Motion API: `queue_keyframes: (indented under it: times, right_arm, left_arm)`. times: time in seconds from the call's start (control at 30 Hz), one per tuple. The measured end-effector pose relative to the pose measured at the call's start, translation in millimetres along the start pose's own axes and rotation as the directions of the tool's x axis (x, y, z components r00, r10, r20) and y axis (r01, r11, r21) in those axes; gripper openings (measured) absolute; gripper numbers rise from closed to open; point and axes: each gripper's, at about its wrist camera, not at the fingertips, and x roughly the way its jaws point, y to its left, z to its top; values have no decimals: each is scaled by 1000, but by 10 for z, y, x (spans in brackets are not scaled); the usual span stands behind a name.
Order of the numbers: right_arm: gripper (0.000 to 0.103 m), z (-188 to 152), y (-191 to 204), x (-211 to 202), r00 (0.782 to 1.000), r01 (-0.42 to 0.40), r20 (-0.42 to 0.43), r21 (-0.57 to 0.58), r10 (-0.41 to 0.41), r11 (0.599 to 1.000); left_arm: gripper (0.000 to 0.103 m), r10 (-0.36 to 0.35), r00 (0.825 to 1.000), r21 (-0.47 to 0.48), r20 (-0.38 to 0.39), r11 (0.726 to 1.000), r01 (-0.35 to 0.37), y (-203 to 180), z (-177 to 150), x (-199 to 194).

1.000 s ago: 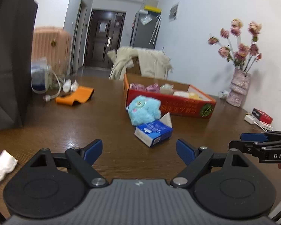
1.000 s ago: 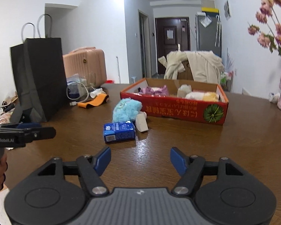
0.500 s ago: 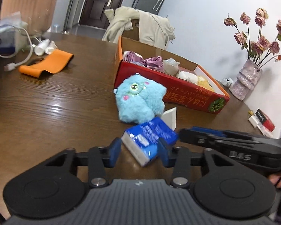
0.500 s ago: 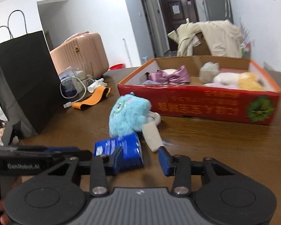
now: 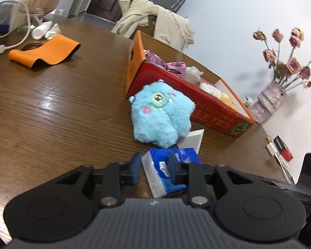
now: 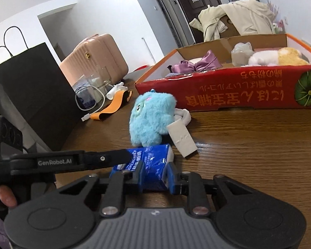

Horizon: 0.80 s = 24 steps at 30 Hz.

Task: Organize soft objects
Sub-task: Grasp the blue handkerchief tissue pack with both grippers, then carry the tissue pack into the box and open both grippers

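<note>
A blue tissue pack [image 5: 168, 170] lies on the wooden table in front of a fluffy blue plush monster [image 5: 161, 114]. My left gripper [image 5: 154, 169] is shut on one end of the pack. My right gripper [image 6: 154, 175] is shut on the other end of the same pack [image 6: 147, 161]. The plush [image 6: 151, 118] sits just beyond, with a white tag [image 6: 181, 140] beside it. A red open box [image 6: 238, 87] behind it holds purple cloth, a white and yellow plush and other soft items. It also shows in the left wrist view [image 5: 197, 101].
An orange strap [image 5: 45, 51], a white cable and small items lie at the far left. A black paper bag [image 6: 31, 83] stands on the left. A vase of dried flowers [image 5: 269, 101] and a small red box [image 5: 283, 148] are on the right.
Both grippers have moved forward from the table's near edge to the tissue pack, and their fingers have closed from wide open onto it.
</note>
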Motion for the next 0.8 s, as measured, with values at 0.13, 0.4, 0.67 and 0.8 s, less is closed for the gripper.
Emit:
queue_keyframes:
  times: [0.13,0.4,0.67,0.8]
  right_arm:
    - [21,-3,1,9,1000,9,8,3,-9,1000]
    - [21,-128,263,-263,998,52,24,-81,-50,995]
    - [21,-252,392,-790,993,55,104,-84,-46,995]
    - [21,-148,376,-1026,982,74,181,-87,-57,993]
  left_arm:
    - [38,-26,1000,27,-16,999,26,-65,-39,-44]
    - [30,-5,1000,63,27,998,3,-296,-163,-266]
    - [30,-54,994,103,95,994,45,-605,-316,-667]
    - [30,-98,987,116,126,990,84,-781,-230,-716]
